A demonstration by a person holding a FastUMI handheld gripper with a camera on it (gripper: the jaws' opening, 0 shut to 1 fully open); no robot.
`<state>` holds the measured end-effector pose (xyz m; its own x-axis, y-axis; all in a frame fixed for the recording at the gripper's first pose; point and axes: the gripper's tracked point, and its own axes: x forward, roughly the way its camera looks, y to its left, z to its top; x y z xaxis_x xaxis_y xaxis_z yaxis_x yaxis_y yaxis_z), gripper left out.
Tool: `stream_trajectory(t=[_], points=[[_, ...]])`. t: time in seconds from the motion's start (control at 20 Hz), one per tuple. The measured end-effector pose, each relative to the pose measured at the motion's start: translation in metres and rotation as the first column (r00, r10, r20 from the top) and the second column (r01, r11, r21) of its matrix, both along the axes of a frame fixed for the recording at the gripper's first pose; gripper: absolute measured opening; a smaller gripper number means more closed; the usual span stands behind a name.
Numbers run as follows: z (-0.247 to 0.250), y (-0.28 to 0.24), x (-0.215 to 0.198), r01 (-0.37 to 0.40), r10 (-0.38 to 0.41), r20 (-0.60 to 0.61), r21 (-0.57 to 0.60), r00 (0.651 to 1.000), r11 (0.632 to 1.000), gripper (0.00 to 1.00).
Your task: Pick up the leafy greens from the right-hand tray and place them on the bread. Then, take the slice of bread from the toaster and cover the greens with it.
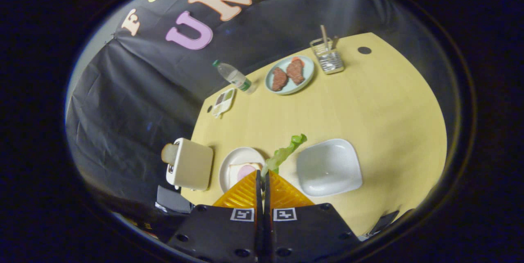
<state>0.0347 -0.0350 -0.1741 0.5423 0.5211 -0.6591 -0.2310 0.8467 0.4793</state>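
Here, a leaf of lettuce (283, 153) hangs pinched between the two orange fingers (245, 191) of the gripper (263, 174), which are drawn nearly together with only a thin slit between them; the leaf's pale stem sits at the fingertips and its frilly green end reaches out ahead of them, above the yellow table (368, 103). Just left of the fingertips, a round white plate (233, 160) carries a slice of bread (235, 172) topped with a pink round of ham (245, 171). On the other side of the leaf, a white tray (329, 167) with rounded corners lies bare. Left of the plate stands a cream toaster (190, 165) with a slice of toast (168, 153) poking from its slot. Farther across the table, a pale blue plate (308, 75) holds two brown pieces of meat (287, 75). Beside it sits a wire rack (329, 59) with a stick standing in it. A plastic bottle (234, 76) and a small divided dish (223, 102) rest near the table's far edge.
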Motion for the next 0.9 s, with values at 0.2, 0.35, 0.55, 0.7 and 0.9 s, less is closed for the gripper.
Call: stream_trajectory(t=[0.2, 0.35, 0.55, 0.7, 0.9], points=[[0.009, 0.064, -0.013, -0.13, 0.129, 0.011, 0.028, 0.992, 0.991, 0.03], [0.007, 0.115, -0.027, -0.212, 0.212, -0.001, 0.069, 0.977, 0.975, 0.03], [-0.008, 0.17, -0.037, -0.287, 0.293, -0.028, 0.129, 0.956, 0.949, 0.03], [-0.041, 0.188, -0.033, -0.304, 0.312, -0.076, 0.1, 0.947, 0.948, 0.03], [-0.088, 0.18, -0.026, -0.294, 0.296, -0.159, 0.038, 0.942, 0.955, 0.03]])
